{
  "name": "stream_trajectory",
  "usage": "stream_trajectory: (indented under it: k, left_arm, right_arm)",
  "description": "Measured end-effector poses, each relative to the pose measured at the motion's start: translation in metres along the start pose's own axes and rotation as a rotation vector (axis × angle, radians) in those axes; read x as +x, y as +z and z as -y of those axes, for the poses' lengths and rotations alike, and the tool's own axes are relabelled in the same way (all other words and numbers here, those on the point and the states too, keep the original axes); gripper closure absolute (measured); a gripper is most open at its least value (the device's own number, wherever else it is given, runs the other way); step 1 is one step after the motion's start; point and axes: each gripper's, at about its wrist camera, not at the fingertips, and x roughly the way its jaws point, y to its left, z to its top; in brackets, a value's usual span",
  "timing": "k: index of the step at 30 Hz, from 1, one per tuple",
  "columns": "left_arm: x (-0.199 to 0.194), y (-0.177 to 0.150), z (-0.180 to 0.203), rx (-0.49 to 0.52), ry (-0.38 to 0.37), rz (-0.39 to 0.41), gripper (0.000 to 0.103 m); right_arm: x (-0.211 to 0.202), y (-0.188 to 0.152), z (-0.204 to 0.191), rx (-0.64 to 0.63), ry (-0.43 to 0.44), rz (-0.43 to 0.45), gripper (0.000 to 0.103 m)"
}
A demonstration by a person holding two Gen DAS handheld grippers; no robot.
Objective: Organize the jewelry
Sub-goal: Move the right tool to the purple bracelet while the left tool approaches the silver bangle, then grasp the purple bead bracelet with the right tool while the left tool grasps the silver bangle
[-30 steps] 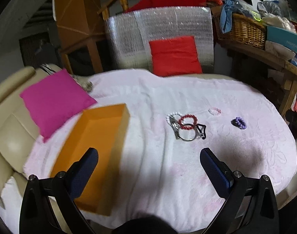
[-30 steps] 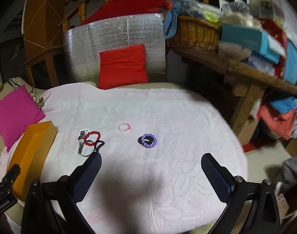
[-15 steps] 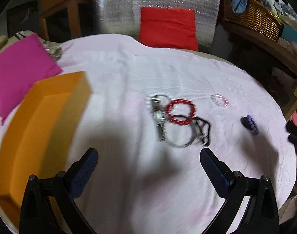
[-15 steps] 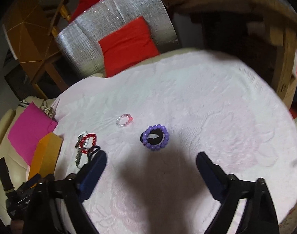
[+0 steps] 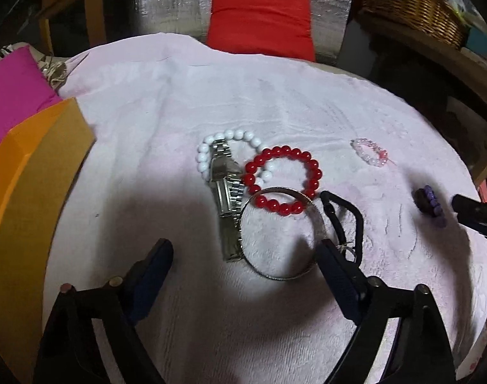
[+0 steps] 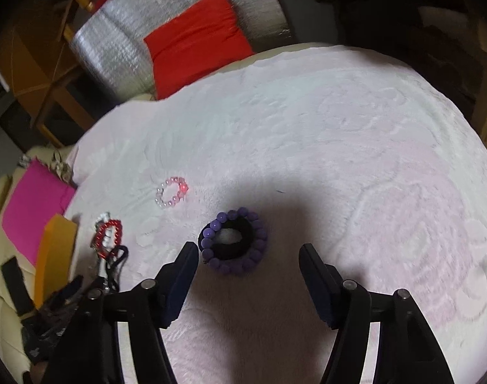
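Left wrist view: the left gripper [image 5: 243, 256] hangs low over the pink towel [image 5: 179, 112], its jaws apart and holding nothing, having just been closing a little. Ahead of it lies a heap of jewelry: a silver watch [image 5: 224, 188] laid across a white bead bracelet [image 5: 230, 137], a red bead bracelet [image 5: 283, 180] overlapping both, a silver bangle [image 5: 280, 233] whose near rim sits between the fingertips, and a black hair tie [image 5: 342, 220] just beside the right finger. A small pink bracelet [image 5: 369, 153] lies apart, farther right. The orange box [image 5: 28, 198], open-topped, waits at the towel's left edge, beside a magenta cushion [image 5: 12, 92]. Right wrist view: the right gripper [image 6: 248, 262] is likewise unclenched and empty, its jaws having just been narrowing, and the purple bead bracelet [image 6: 233, 240], ringed around a black band, lies just ahead of the gap between the fingers, nearer the left one. The step in hand looks like the first pick, both tools reaching at once. Next, each likely needs to drop the last bit so that the fingers straddle one piece, the purple bracelet on the right and probably the bangle or watch on the left, then pinch without dragging its tangled neighbours, and carry to the box.
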Motion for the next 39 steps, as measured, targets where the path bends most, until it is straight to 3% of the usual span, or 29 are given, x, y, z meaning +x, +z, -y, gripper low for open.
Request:
stream_trajectory:
  k: [4,8,12,14,17,24,25,27,29,34,35,38,39]
  left_arm:
    - [0.002,-0.001,-0.007,0.013,0.009,-0.004,0.036]
    - [-0.002,-0.001,-0.017,-0.004,-0.008,0.002,0.052]
    - [-0.007,-0.002,-0.023,-0.015,-0.019,0.01,0.071]
    - [-0.008,-0.001,-0.023,-0.015,-0.027,0.013,0.076]
    - [-0.012,-0.001,-0.022,-0.008,-0.04,0.018,0.082]
    - [-0.015,-0.002,-0.025,-0.035,-0.065,0.02,0.081]
    - [-0.015,-0.002,-0.024,-0.033,-0.064,0.021,0.079]
    - [-0.016,-0.001,-0.021,-0.024,-0.069,0.03,0.06]
    - [-0.018,0.0,-0.015,-0.004,-0.058,0.055,0.047]
    - [-0.014,0.004,-0.005,0.073,-0.03,0.083,0.047]
    - [-0.012,0.004,-0.004,0.085,-0.033,0.075,0.047]
    - [-0.007,0.003,0.003,0.126,-0.047,0.055,0.071]
    - [-0.006,0.002,0.005,0.143,-0.046,0.051,0.079]
  right_arm:
    - [0.018,-0.004,-0.016,-0.049,-0.031,-0.037,0.035]
    - [0.023,-0.007,-0.028,-0.11,-0.099,-0.016,0.059]
    - [0.019,-0.009,-0.024,-0.087,-0.081,-0.007,0.083]
    - [0.014,-0.011,-0.018,-0.076,-0.062,-0.01,0.089]
    - [0.005,-0.015,-0.008,-0.052,-0.04,-0.012,0.09]
    - [-0.014,-0.021,0.006,-0.04,-0.007,0.001,0.09]
    - [-0.015,-0.02,0.006,-0.039,-0.006,0.001,0.09]
    - [-0.012,-0.018,0.005,-0.034,-0.003,-0.003,0.09]
    - [-0.013,-0.017,0.009,-0.023,0.006,-0.01,0.09]
    - [-0.013,-0.012,0.018,0.031,0.024,-0.018,0.089]
    - [-0.012,-0.01,0.02,0.043,0.025,-0.011,0.087]
    - [-0.005,-0.005,0.019,0.049,0.011,-0.012,0.081]
    - [-0.002,-0.004,0.018,0.052,0.001,-0.02,0.074]
